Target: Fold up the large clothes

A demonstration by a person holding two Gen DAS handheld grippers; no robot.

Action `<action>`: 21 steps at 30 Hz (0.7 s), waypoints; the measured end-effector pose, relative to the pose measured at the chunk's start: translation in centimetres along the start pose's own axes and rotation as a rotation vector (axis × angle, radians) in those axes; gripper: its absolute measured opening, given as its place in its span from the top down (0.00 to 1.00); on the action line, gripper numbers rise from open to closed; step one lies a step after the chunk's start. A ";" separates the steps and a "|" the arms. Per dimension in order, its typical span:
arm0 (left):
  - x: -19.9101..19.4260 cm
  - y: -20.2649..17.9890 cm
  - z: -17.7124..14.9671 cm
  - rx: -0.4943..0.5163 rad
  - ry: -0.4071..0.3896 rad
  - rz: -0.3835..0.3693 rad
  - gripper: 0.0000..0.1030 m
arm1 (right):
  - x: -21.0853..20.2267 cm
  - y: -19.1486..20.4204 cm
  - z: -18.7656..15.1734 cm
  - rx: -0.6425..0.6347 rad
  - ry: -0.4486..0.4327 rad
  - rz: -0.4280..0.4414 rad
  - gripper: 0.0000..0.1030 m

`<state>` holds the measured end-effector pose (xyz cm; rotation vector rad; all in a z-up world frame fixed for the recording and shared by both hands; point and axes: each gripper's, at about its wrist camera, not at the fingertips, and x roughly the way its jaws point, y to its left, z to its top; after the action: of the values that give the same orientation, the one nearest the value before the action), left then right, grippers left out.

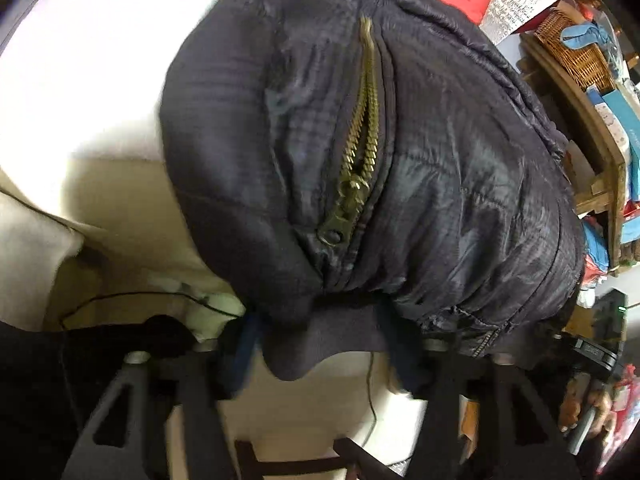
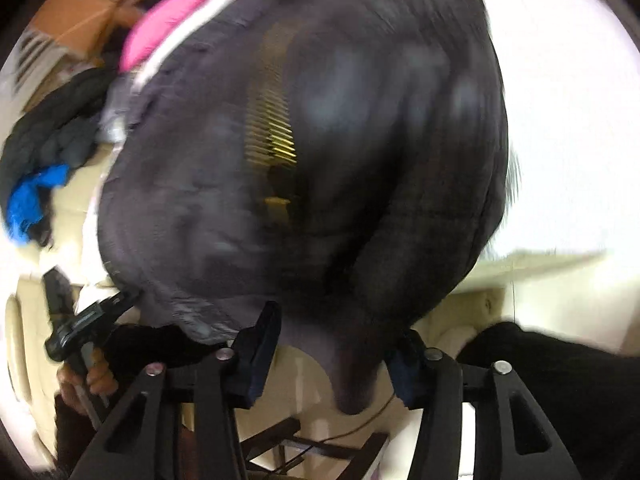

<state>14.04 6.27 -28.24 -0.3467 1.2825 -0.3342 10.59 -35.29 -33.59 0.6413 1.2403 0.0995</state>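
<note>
A dark navy puffer jacket (image 1: 440, 168) with a brass zipper (image 1: 360, 152) lies bunched on a white tabletop (image 1: 80, 80), and its ribbed hem (image 1: 316, 344) hangs over the near edge. My left gripper (image 1: 320, 322) stands open, with that hem between its fingers. The right wrist view is blurred. It shows the same jacket (image 2: 320, 160), and a flap of its hem (image 2: 354, 372) hangs between the open fingers of my right gripper (image 2: 338, 322), with a gap beside the left finger. Each view catches the other gripper at the jacket's edge, the right one (image 1: 592, 354) and the left one (image 2: 80, 320), each held in a hand.
A wooden shelf (image 1: 612, 184) with a wicker basket (image 1: 576, 48) and boxes stands to the right. A cardboard box (image 2: 80, 12), pink cloth (image 2: 168, 28) and a dark clothes pile with blue cloth (image 2: 32, 200) lie to the left. Below the table edge are a thin cable (image 1: 140, 296) and dark wooden rungs (image 1: 296, 464).
</note>
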 end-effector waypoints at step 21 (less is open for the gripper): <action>-11.9 -3.8 1.6 0.169 -0.143 -0.233 0.92 | -13.8 9.4 -0.3 -0.346 -0.348 0.131 0.82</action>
<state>12.43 7.99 -15.89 -0.3697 1.0671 -0.6022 8.12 -33.06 -17.17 0.4152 0.8194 0.2927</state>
